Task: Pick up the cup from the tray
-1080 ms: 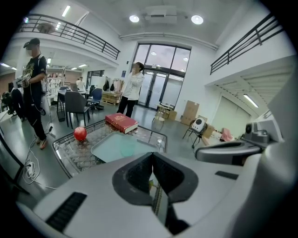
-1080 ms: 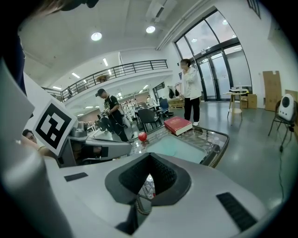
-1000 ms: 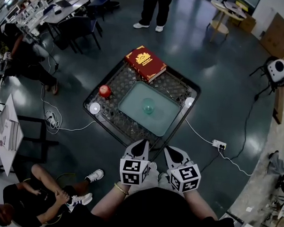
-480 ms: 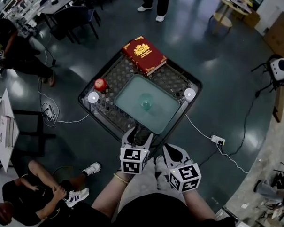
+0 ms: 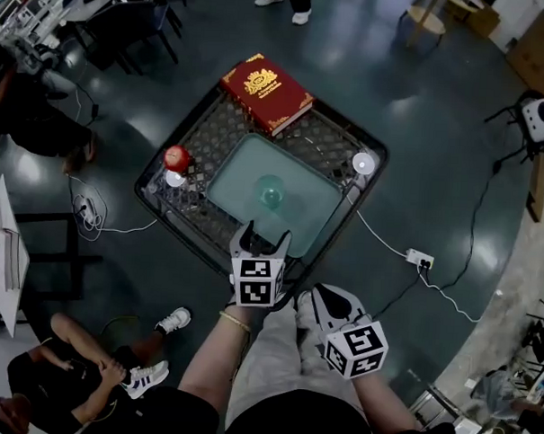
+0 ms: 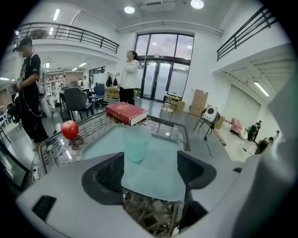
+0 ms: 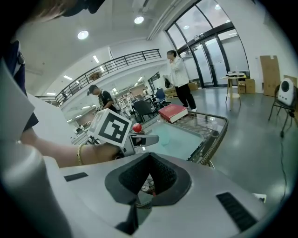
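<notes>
Now: left tool (image 5: 260,240) jaws opening, nothing between them yet, presumably to straddle the cup (image 5: 271,192) standing upright ahead on the tray (image 5: 233,178). Right tool (image 5: 325,304) pressed together, empty, held back, likely unneeded.

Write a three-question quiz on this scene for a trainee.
1. What stands on the tray? A) apple B) cup C) book
2. True or false: the red book lies inside the tray.
3. Fill in: the right tool has its jaws ____.

Key: 1 B; 2 false; 3 shut.
</notes>
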{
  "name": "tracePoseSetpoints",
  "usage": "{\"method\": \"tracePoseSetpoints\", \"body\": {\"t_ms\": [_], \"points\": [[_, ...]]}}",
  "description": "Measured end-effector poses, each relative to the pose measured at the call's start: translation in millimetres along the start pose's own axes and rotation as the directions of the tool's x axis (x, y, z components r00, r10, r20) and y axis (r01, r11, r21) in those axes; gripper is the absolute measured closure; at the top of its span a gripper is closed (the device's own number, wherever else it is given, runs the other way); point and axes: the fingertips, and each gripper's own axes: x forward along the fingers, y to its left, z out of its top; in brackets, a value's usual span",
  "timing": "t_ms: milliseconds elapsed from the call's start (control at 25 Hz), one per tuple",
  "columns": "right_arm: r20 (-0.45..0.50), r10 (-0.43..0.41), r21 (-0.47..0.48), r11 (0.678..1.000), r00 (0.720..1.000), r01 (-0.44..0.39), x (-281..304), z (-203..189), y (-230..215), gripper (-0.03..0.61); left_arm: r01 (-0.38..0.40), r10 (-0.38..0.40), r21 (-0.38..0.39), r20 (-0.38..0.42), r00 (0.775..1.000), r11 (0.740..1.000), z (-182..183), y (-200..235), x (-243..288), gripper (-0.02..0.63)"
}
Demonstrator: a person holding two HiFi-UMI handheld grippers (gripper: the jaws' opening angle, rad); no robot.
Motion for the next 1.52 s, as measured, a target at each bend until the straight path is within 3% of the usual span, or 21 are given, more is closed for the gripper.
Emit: {"method": "tracePoseSetpoints", "body": {"t_ms": [640, 1520], "points": [[-0.067, -0.002, 0.08, 0.997, 0.998, 0.008, 22, -31, -26, 0.577, -0.073, 0.072, 0.039, 0.03, 0.997, 0.997, 1, 31, 83, 0.221], [-0.133, 0.005, 0.127, 0.992, 0.991, 0.012, 30, -64, -37, 0.577, -0.161, 0.151, 0.062, 0.135, 0.979, 0.985, 13, 49, 123, 0.238]]}}
